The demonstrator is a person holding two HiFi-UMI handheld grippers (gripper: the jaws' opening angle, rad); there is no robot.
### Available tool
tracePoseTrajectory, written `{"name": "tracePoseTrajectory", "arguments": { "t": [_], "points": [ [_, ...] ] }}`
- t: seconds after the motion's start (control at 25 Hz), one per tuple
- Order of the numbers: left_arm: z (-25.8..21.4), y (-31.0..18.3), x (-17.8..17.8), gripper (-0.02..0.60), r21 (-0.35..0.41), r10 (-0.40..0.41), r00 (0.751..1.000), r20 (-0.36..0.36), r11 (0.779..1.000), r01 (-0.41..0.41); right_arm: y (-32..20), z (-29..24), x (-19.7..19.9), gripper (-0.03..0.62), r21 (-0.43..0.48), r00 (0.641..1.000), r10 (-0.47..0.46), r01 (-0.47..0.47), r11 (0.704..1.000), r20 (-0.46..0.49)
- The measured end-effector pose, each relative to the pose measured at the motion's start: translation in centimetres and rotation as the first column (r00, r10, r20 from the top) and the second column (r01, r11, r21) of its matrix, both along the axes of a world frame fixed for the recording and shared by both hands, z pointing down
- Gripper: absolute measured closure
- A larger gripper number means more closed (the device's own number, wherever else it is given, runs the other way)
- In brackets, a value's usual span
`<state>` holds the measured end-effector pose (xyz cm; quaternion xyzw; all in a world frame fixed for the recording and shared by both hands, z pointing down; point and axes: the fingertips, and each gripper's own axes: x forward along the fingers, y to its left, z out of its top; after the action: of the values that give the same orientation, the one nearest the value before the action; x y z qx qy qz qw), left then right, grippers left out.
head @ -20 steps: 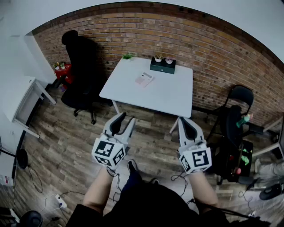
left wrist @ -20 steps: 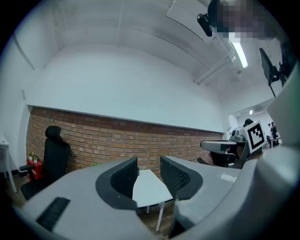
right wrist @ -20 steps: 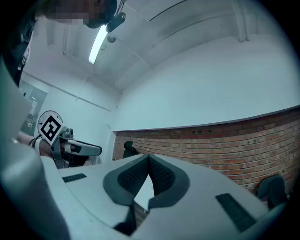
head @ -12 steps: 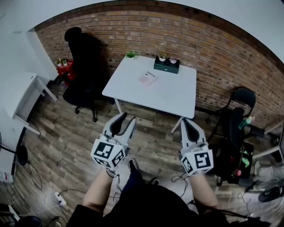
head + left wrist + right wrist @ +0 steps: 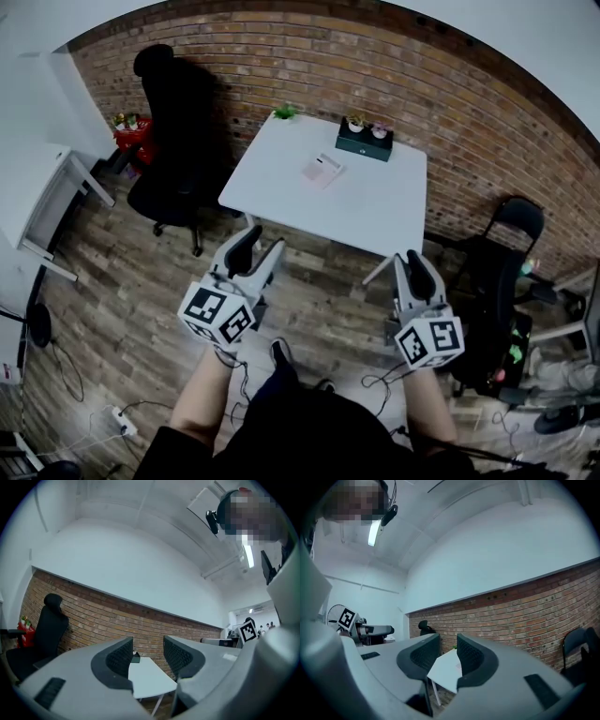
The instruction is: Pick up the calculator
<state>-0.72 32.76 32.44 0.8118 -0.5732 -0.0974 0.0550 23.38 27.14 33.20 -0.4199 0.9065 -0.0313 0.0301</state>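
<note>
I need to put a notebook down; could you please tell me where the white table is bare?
The near half of the white table is bare, from the calculator to the front edge, as is the right side in front of the dark box. The far edge by the brick wall is crowded: that box and a green plant.

Red brick wall (image 5: 281,56), wood-plank floor (image 5: 122,309), white table (image 5: 375,211), black office chair (image 5: 173,122)
</note>
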Motion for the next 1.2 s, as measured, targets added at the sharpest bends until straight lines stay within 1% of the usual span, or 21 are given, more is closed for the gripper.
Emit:
{"name": "tracePoseTrajectory", "arguments": {
  "t": [0.12, 0.28, 0.4, 0.6, 0.84, 0.92, 1.08, 1.2],
  "points": [
    [0.5, -2.6, -3.4, 0.374, -0.006, 0.009, 1.000, -0.023, 1.000, -0.009, -2.4, 0.1, -3.2, 0.468, -0.015, 1.000, -0.007, 0.007, 1.000, 0.005],
    [2.1, -5.4, -8.0, 0.347, -0.034, 0.010, 0.998, -0.059, 0.999, -0.012, -5.1, 0.5, -7.7, 0.454, -0.051, 1.000, -0.017, 0.017, 0.999, 0.014],
    [3.2, -6.9, -10.4, 0.341, -0.054, 0.016, 0.995, -0.095, 0.998, -0.022, -6.4, 0.9, -10.1, 0.439, -0.081, 0.999, -0.022, 0.024, 0.996, 0.026],
    [4.0, -8.8, -11.5, 0.330, -0.073, 0.054, 0.993, -0.107, 0.995, -0.062, -7.9, 1.2, -11.4, 0.424, -0.104, 0.999, -0.001, 0.004, 0.995, 0.035],
    [5.0, -11.2, -11.5, 0.330, -0.104, 0.077, 0.990, -0.121, 0.991, -0.090, -10.1, 2.5, -11.2, 0.427, -0.147, 0.999, 0.022, -0.015, 0.989, 0.048],
    [5.5, -12.2, -11.6, 0.330, -0.119, 0.076, 0.990, -0.123, 0.989, -0.090, -11.3, 3.1, -11.3, 0.428, -0.173, 0.997, 0.022, -0.008, 0.985, 0.076],
    [6.1, -14.1, -12.2, 0.330, -0.138, 0.067, 0.992, -0.107, 0.987, -0.082, -14.6, 4.2, -12.1, 0.433, -0.228, 0.986, 0.008, 0.030, 0.973, 0.164],
    [6.3, -15.5, -13.1, 0.330, -0.160, 0.057, 0.994, -0.097, 0.984, -0.072, -17.2, 4.9, -13.4, 0.436, -0.245, 0.980, -0.008, 0.058, 0.968, 0.201]
  ]
}}
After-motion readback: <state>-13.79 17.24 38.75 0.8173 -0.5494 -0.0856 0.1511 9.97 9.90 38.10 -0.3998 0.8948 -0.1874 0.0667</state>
